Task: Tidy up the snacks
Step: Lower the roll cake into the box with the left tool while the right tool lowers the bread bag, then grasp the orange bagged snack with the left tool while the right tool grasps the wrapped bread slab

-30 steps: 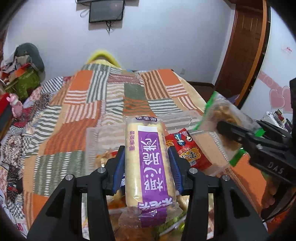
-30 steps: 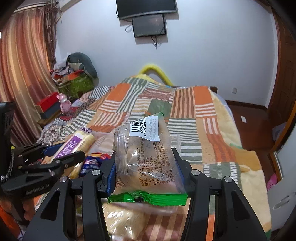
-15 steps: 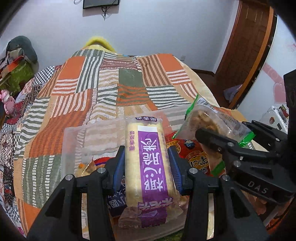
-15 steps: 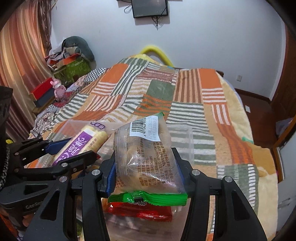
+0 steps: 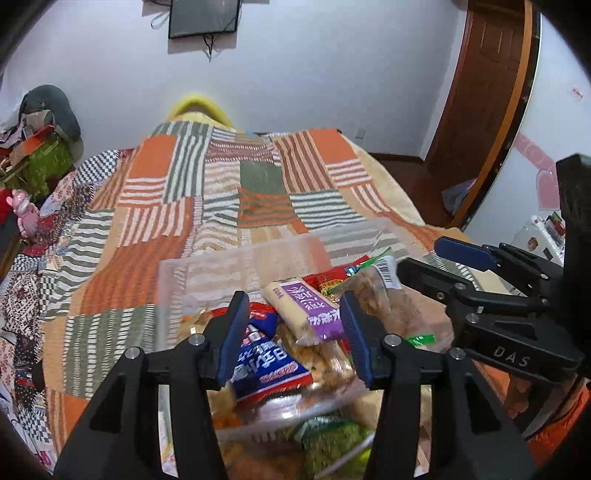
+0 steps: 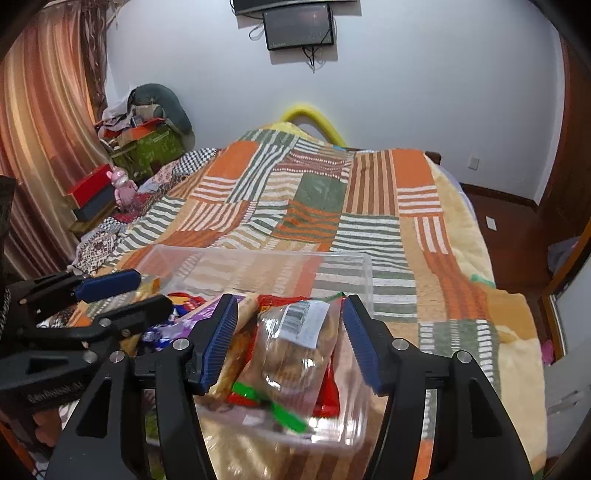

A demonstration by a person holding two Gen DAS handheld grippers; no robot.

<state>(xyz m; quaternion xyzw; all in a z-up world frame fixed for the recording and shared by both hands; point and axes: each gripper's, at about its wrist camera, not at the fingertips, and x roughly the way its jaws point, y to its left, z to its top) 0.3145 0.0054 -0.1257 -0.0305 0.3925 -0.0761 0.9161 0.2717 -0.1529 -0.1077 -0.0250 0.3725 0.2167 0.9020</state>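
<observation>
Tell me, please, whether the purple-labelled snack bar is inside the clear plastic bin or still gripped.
It is in the bin. The purple-labelled snack bar lies tilted on other packets inside the clear plastic bin, and the left gripper, whose jaws have just been opening, stands clear of it.

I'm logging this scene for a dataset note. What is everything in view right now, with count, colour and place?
Clear plastic bin: one, transparent, on the bed, holding the snacks.
Purple-labelled pale snack stick: one, lying in the bin.
Clear bag of brown pastry with green ends: one, in the bin.
Blue snack packet: one, in the bin.
Red snack packet: one, under the pastry bag.
Striped patchwork blanket: one, orange, green and white, over the bed.
Wall screen: one, dark, above the bed.
Left tool: black with blue pads, open above the bin.
Right tool: same, open above the bin.
</observation>
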